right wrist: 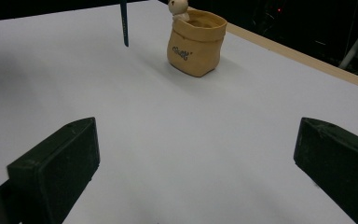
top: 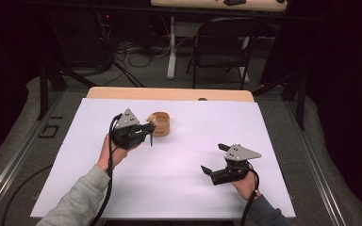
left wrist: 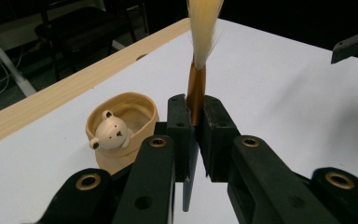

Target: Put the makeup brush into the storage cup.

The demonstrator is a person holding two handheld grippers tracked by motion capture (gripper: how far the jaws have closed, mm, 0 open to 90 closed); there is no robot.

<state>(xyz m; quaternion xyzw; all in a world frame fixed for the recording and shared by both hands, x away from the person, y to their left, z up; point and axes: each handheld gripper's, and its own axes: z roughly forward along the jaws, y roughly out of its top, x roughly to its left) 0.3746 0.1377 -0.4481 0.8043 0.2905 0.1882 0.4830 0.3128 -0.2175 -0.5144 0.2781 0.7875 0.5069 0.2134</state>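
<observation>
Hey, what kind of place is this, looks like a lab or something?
Probably a lab or recording studio set up for data collection: a table under a white sheet, dark curtains all round, cables on the floor, and a folding chair by another desk behind.

Overhead light falls evenly on the white table cover point(top: 179, 179); room beyond is dark. Soft shadows lie beneath both hands. The brush point(left wrist: 200, 42) bristles look slightly soft; high view is grainy. No glare.
</observation>
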